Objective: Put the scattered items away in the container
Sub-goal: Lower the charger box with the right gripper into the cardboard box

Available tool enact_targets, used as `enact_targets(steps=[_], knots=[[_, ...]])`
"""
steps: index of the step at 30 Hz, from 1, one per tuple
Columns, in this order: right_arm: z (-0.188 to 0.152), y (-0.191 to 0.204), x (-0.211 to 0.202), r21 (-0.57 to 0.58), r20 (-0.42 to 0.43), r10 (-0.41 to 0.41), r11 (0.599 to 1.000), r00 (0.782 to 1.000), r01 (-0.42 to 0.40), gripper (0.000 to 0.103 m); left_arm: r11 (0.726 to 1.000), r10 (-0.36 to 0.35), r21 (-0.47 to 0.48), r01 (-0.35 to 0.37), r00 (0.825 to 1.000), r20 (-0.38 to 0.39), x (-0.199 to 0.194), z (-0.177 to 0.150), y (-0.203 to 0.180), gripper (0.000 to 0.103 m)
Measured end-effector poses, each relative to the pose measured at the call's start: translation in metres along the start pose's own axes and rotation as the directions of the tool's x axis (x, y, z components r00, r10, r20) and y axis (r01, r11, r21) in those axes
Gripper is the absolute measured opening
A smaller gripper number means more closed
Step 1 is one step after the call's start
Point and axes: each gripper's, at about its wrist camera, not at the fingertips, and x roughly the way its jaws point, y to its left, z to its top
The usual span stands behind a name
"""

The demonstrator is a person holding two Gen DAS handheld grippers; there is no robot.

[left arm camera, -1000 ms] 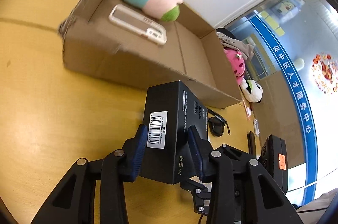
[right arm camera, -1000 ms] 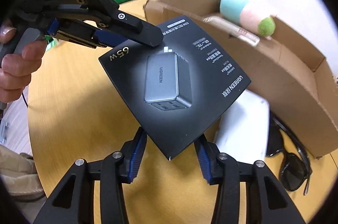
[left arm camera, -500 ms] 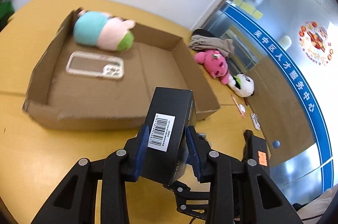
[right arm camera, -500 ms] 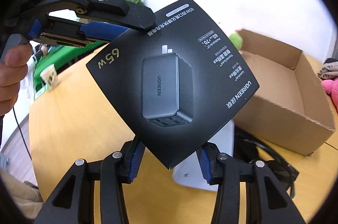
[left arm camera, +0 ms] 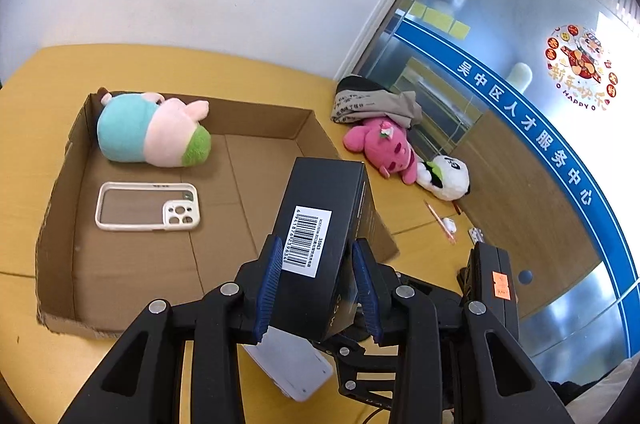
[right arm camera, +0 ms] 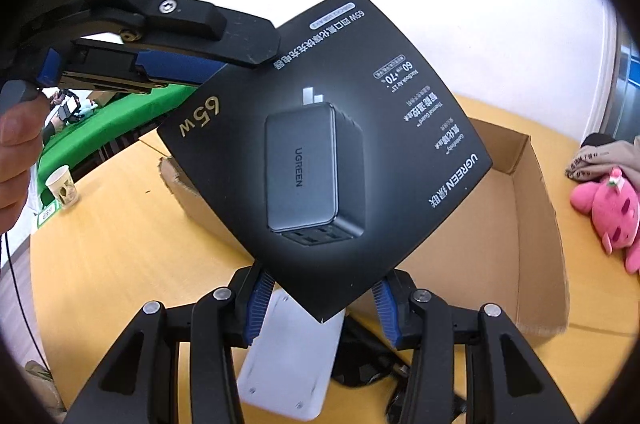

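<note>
Left wrist view showed the left gripper (left arm camera: pixel 316 280) with its jaws clamped on the narrow sides of a black charger box (left arm camera: pixel 324 224), barcode label facing up, held in the air above the near right corner of the open cardboard box (left arm camera: pixel 56 224) on the yellow counter (left arm camera: pixel 32 364); inside the cardboard box lay a pastel plush toy (left arm camera: pixel 152 131) at the far left and a white phone case (left arm camera: pixel 148 212) nearer, apart from each other; beyond the box on the counter sat a pink plush (left arm camera: pixel 380 147) touching a panda plush (left arm camera: pixel 444 175), with folded cloth (left arm camera: pixel 372 99) behind them; a white flat device (left arm camera: pixel 292 364) lay on the counter below the jaws. In the right wrist view the right gripper (right arm camera: pixel 320 308) stood partly open, its pads (right arm camera: pixel 258 308) flanking the charger box's lower corner; whether they touched it could not be told; the left gripper (right arm camera: pixel 168 51) gripped the box's upper left edge.
</note>
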Motion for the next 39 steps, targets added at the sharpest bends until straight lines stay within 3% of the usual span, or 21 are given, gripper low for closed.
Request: enact_targets(steps=[9,21,31,39], knots=[[0.028,0.011,0.054,-0.052,-0.092,0.065,0.996,0.994,-0.07,0.045,0.993,-0.018,-0.116,0.02,1.0,0.015,-0.002,0.005,0.057,0.038],[0.051,0.041,0.116,-0.079,-0.238,0.124,0.986,0.963,-0.146,0.045,0.975,-0.022,-0.222,0.024,1.0,0.011,0.002,0.0,0.126,0.038],[0.068,0.06,0.152,-0.103,-0.423,0.167,0.968,0.891,-0.23,0.045,0.946,-0.03,-0.323,0.022,0.999,-0.019,0.009,-0.009,0.167,0.038],[0.078,0.078,0.18,-0.132,-0.567,0.18,0.944,0.804,-0.304,0.045,0.919,0.016,-0.391,-0.049,0.996,-0.087,0.019,-0.021,0.187,0.038]])
